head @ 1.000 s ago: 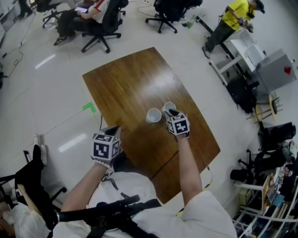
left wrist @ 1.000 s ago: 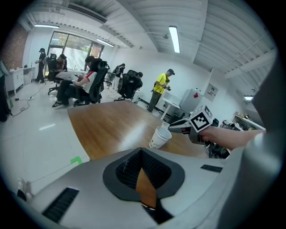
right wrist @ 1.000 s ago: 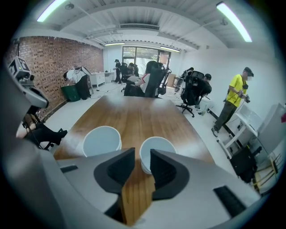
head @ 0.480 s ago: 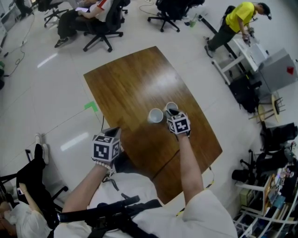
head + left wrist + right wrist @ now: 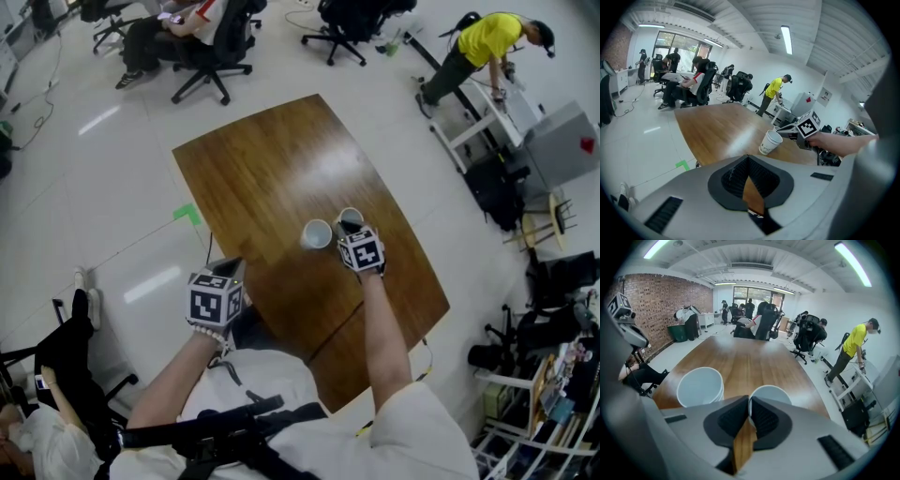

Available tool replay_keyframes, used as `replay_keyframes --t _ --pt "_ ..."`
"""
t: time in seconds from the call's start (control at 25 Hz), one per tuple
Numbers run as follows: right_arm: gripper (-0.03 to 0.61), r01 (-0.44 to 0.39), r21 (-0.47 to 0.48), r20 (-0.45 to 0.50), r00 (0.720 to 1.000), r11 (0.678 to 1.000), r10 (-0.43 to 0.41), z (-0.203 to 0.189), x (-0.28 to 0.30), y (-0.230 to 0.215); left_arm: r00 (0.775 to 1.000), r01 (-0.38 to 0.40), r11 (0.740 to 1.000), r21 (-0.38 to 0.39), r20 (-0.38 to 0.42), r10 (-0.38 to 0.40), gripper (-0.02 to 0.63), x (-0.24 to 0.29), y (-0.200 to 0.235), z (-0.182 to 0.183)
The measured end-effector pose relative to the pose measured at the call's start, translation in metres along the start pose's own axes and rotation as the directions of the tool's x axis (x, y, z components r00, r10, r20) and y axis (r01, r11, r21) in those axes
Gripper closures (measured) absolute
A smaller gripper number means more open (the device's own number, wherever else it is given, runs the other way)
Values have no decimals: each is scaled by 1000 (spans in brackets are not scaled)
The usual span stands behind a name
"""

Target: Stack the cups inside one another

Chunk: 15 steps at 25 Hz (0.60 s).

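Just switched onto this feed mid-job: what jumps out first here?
On the brown table two white cups stand side by side: the right hand-held gripper has just been closing its jaws on the rim of the right cup, the left cup untouched. The left hand-held gripper hangs shut and empty at the table's near edge.

On the table, a bit right of the middle of the head view, the left cup stands just beside the right cup. The right cup sits a little higher up. Chairs stand past the table, along the top edge.
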State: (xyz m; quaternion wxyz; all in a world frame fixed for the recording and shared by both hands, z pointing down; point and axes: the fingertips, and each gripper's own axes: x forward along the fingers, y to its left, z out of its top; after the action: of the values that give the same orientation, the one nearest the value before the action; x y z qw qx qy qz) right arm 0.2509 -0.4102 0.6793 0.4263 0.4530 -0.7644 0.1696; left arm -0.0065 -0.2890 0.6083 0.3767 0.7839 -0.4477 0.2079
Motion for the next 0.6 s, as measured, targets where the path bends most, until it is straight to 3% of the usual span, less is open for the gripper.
replay_keyframes --t 0.36,0.6 --pt "551 24 -6 39 999 1000 -24 12 -13 0 1000 11 1000 -5 5 -11 617 -4 3 -1" --pt "551 4 66 130 991 998 -13 30 -47 3 1000 27 1000 -2 11 -27 617 -4 -1 -2"
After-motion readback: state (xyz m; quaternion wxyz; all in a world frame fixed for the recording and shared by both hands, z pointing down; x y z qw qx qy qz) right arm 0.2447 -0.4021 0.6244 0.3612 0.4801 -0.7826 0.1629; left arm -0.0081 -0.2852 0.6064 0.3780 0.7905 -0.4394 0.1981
